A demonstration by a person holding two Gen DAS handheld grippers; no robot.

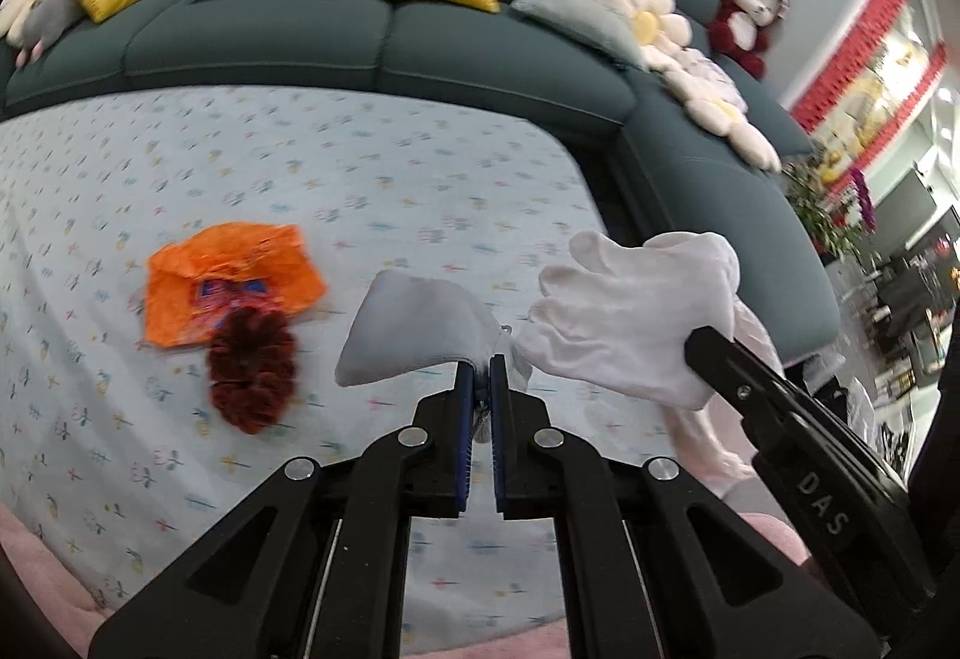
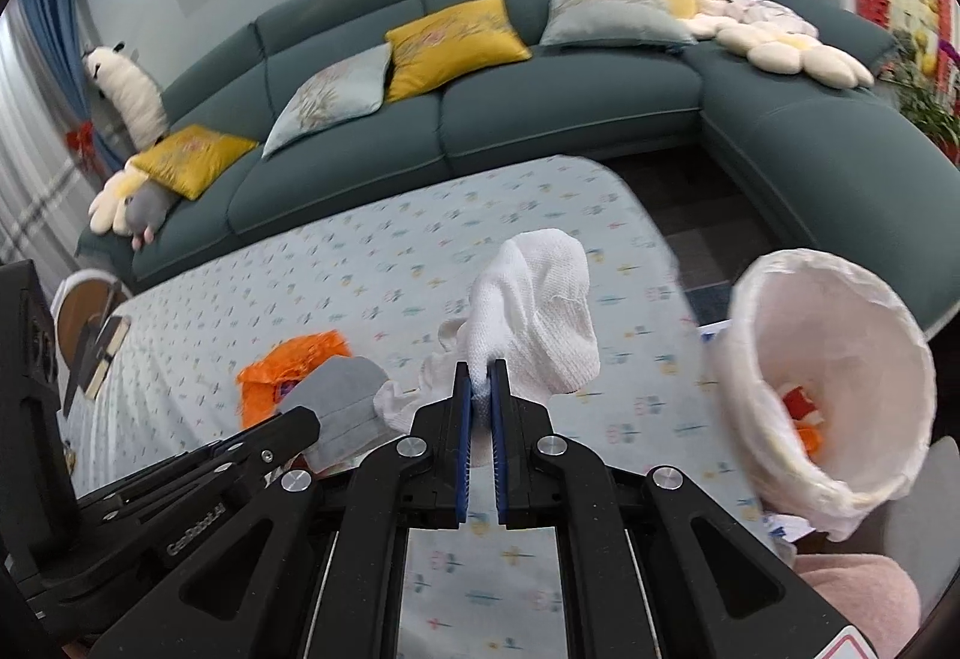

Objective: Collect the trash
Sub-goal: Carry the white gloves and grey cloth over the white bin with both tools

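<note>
Both grippers carrying soft trash w/ the lined bin just off to the right.

Nearest the bin [image 2: 840, 395], the right gripper [image 2: 480, 371] is pinching a white knit cloth [image 2: 540, 299], jaws nearly together w/ fabric bunched btwn the pads; cloth is hanging clear of the table [image 2: 360, 251]. Left of it, farther from the bin, the left gripper [image 1: 481, 368] is clamping a grey face mask [image 1: 414, 329] by its edge, jaws all but touching. Farther still from the bin, an orange wrapper [image 1: 228, 281] and a dark red scrunchie [image 1: 252, 371] are lying on the tablecloth, touching each other, not yet collected. Bin is already holding orange and red scraps. To do this well, prob.: be keeping both grips tight till each item is over the liner mouth, right one first, then be releasing inside the rim, not on it.
</note>
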